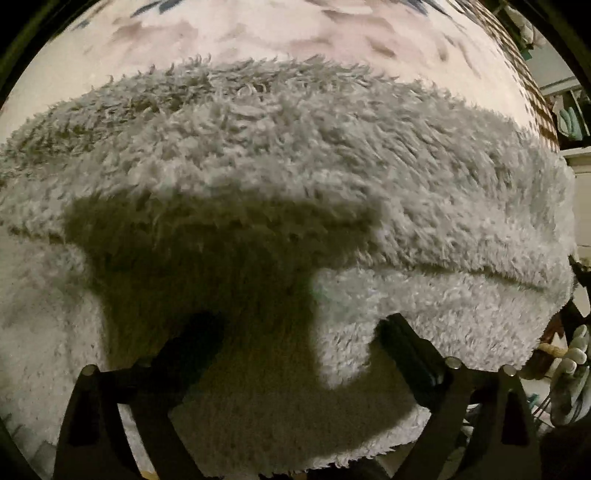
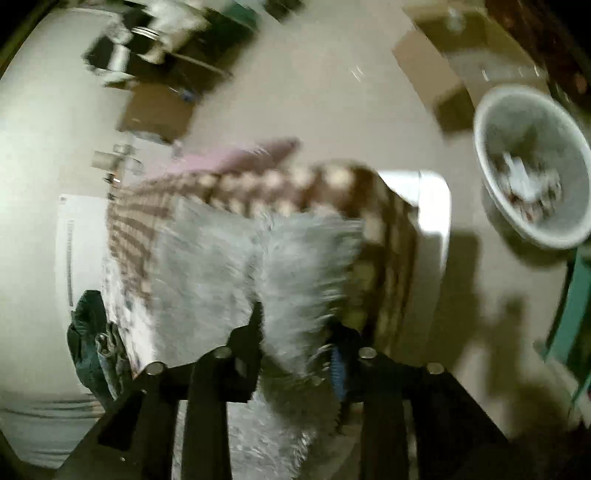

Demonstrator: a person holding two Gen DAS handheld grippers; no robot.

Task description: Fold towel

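The towel is pale grey-white with a shaggy looped pile, and a dark shadow crosses its near part. Beyond the towel, the sheet is white with pinkish-brown and dark blue brush-like marks. Beside the towel, the checked cloth is brown and cream. Past the checked cloth lies a pink item. Right of the towel, the basin is white. Both grippers are black.

Left claw — black angular fingers, silver round bolts, right claw — blue ridged pad
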